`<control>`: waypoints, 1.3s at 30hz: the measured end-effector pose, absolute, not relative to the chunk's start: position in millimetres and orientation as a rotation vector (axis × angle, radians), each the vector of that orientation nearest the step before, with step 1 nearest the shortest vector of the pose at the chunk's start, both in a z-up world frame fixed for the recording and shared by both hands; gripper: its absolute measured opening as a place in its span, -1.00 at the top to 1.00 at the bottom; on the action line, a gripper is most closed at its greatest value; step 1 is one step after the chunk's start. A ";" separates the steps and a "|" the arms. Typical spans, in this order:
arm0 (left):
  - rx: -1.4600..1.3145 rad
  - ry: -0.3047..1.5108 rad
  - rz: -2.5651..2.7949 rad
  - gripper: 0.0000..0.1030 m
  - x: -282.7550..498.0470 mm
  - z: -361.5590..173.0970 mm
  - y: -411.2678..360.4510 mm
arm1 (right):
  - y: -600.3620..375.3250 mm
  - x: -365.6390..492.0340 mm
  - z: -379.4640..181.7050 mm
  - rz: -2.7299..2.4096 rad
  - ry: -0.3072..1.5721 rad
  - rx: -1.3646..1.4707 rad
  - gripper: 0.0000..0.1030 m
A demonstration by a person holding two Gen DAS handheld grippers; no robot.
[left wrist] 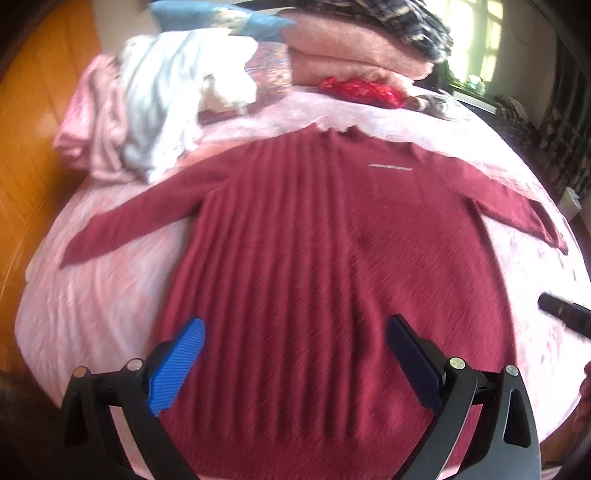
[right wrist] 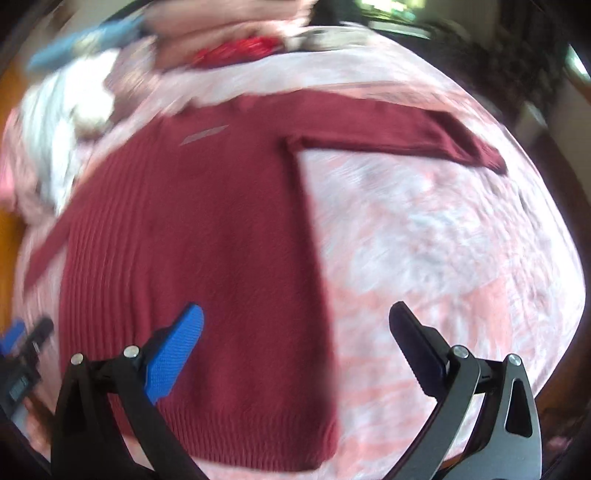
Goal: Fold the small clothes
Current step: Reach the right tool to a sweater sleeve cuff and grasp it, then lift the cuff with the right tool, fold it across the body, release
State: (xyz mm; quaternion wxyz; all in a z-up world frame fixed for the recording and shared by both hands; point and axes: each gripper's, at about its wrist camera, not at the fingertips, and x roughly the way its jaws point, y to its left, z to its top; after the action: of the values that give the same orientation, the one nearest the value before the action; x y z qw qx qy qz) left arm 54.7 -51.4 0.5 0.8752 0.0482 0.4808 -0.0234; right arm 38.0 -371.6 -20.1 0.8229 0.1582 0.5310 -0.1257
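Observation:
A dark red ribbed sweater point(left wrist: 314, 240) lies flat on the pink bedspread point(left wrist: 92, 302), front up, both sleeves spread out to the sides. My left gripper point(left wrist: 295, 332) is open and empty, hovering above the sweater's lower body. The sweater also shows in the right wrist view point(right wrist: 207, 236), with its right sleeve point(right wrist: 399, 129) stretched out sideways. My right gripper point(right wrist: 295, 321) is open and empty, above the sweater's right side edge near the hem. The tip of the right gripper shows at the right edge of the left wrist view point(left wrist: 565, 314).
A heap of white and pink clothes point(left wrist: 147, 110) lies at the bed's far left. Folded pink blankets point(left wrist: 354, 51), a blue cushion point(left wrist: 221, 18) and a red bundle point(left wrist: 362, 88) sit at the far end. Orange wooden floor point(left wrist: 26, 147) is to the left.

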 end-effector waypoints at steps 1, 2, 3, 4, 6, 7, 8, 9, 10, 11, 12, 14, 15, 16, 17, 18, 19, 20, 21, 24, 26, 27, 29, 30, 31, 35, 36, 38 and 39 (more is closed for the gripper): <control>0.103 1.014 -0.068 -0.93 67.3 1.2 -63.6 | -393.6 44.9 -21.0 -0.286 1.129 0.374 -0.94; 0.096 1.019 -0.076 -0.93 74.1 1.7 -73.4 | -410.0 51.1 -21.6 -0.286 1.133 0.397 -0.94; 0.081 1.019 -0.085 -0.93 83.2 3.1 -82.5 | -428.6 56.3 -20.9 -0.299 1.128 0.407 -0.94; 0.058 1.010 -0.107 -0.93 97.0 5.0 -95.9 | -455.6 63.1 -19.3 -0.341 1.107 0.415 -0.94; 0.056 1.004 -0.130 -0.93 114.5 3.8 -119.2 | -504.4 74.3 -21.0 -0.390 1.113 0.387 -0.94; 0.073 1.002 -0.145 -0.93 125.3 1.1 -134.3 | -526.7 77.9 -24.9 -0.417 1.121 0.389 -0.94; 0.096 1.004 -0.153 -0.93 134.4 -2.7 -148.6 | -550.0 80.0 -28.7 -0.425 1.127 0.406 -0.94; 0.113 1.007 -0.165 -0.93 142.6 -6.1 -160.4 | -573.1 80.9 -34.2 -0.425 1.136 0.443 -0.94; 0.109 1.014 -0.183 -0.93 154.5 -10.9 -175.5 | -601.3 80.1 -41.5 -0.432 1.137 0.499 -0.94; 0.096 1.018 -0.192 -0.93 161.6 -13.5 -184.6 | -624.5 78.8 -48.0 -0.434 1.135 0.540 -0.94; 0.073 1.019 -0.202 -0.93 171.9 -17.5 -196.0 | -645.5 81.2 -63.2 -0.451 1.151 0.583 -0.94; 0.062 1.022 -0.207 -0.93 185.8 -24.9 -213.1 | -678.1 83.4 -81.0 -0.469 1.149 0.624 -0.94; 0.062 1.025 -0.209 -0.93 192.1 -29.0 -221.4 | -694.1 85.3 -91.2 -0.459 1.138 0.654 -0.94; 0.061 1.031 -0.214 -0.93 199.6 -35.2 -230.6 | -707.2 88.0 -101.8 -0.447 1.143 0.682 -0.94; 0.063 1.037 -0.216 -0.93 205.1 -40.7 -238.5 | -718.7 91.3 -110.2 -0.437 1.155 0.698 -0.94; 0.065 1.040 -0.217 -0.93 210.1 -45.5 -245.3 | -728.4 95.1 -116.9 -0.423 1.161 0.706 -0.93; 0.070 1.041 -0.216 -0.93 217.1 -52.9 -253.1 | -739.0 99.9 -122.8 -0.415 1.155 0.717 -0.93; 0.073 1.039 -0.213 -0.93 221.8 -56.6 -257.8 | -748.9 102.1 -126.5 -0.406 1.143 0.736 -0.93; 0.075 1.036 -0.211 -0.93 224.7 -59.3 -261.8 | -758.9 105.8 -130.7 -0.391 1.135 0.761 -0.93; 0.078 1.035 -0.199 -0.93 237.3 -73.7 -273.6 | -779.6 112.0 -141.7 -0.370 1.121 0.813 -0.93; 0.077 1.037 -0.196 -0.93 243.2 -79.3 -276.5 | -787.8 115.5 -148.6 -0.357 1.117 0.831 -0.87; 0.077 1.039 -0.192 -0.93 246.0 -82.2 -277.7 | -790.3 118.4 -153.0 -0.347 1.125 0.839 -0.72; 0.069 1.046 -0.184 -0.93 252.3 -87.7 -279.1 | -789.2 119.9 -154.6 -0.326 1.138 0.831 -0.43; 0.064 1.048 -0.181 -0.93 254.8 -89.5 -279.6 | -788.9 121.1 -154.3 -0.320 1.140 0.821 -0.43; 0.058 1.050 -0.176 -0.93 257.4 -91.8 -279.9 | -787.1 121.4 -153.1 -0.312 1.145 0.806 -0.43; 0.047 1.060 -0.167 -0.93 261.3 -98.8 -281.9 | -786.0 127.6 -151.8 -0.316 1.151 0.758 0.31; 0.049 1.065 -0.167 -0.93 260.4 -101.1 -283.1 | -786.6 126.5 -150.3 -0.314 1.145 0.751 0.77; 0.054 1.073 -0.171 -0.93 259.6 -103.5 -284.5 | -787.7 124.5 -140.8 -0.308 1.104 0.753 0.89; 0.059 1.074 -0.171 -0.93 259.0 -104.4 -285.1 | -787.5 123.0 -133.7 -0.307 1.079 0.741 0.89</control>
State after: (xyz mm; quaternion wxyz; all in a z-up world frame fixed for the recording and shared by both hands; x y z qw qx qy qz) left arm 259.0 -285.1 -104.4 0.8554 0.0280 0.5108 -0.0813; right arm 123.0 -787.5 -133.7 0.7825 0.3432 0.4997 -0.1420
